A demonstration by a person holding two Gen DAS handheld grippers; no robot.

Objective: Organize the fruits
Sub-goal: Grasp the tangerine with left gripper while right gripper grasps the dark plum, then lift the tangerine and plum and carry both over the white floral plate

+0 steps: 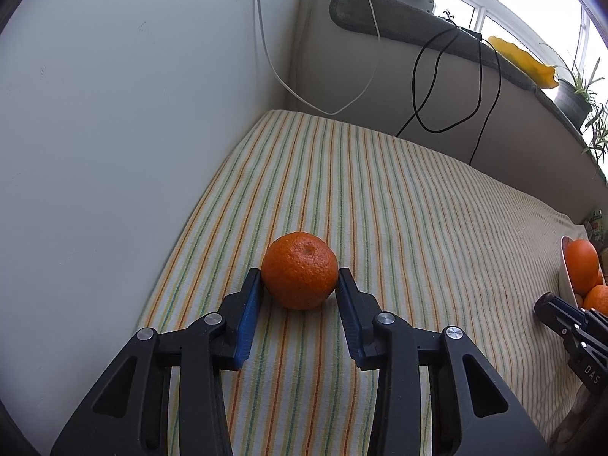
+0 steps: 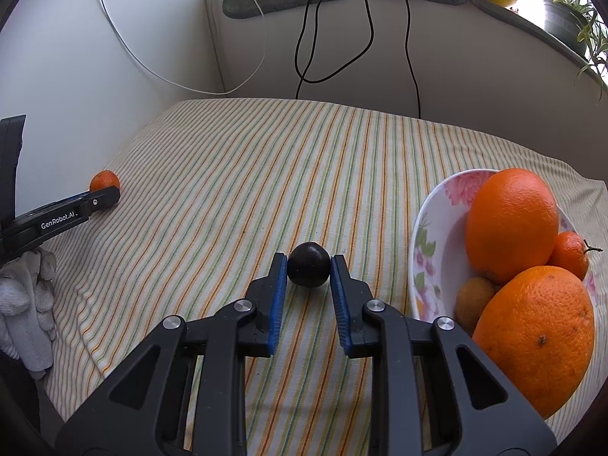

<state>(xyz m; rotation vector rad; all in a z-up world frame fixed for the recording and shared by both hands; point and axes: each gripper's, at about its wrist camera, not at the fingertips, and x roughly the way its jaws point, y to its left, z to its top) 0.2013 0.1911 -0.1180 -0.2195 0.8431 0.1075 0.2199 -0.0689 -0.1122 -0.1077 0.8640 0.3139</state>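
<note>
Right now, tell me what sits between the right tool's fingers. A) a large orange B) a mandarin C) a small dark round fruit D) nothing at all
C: in the right wrist view the right tool has its blue pads closed against a small dark round fruit on the striped cloth, beside the floral bowl of oranges.

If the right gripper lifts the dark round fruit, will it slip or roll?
The dark fruit looks smooth and glossy, so it may slip between the pads. It is round, so on the striped cloth it would probably roll if released. It is small, so likely light.
</note>
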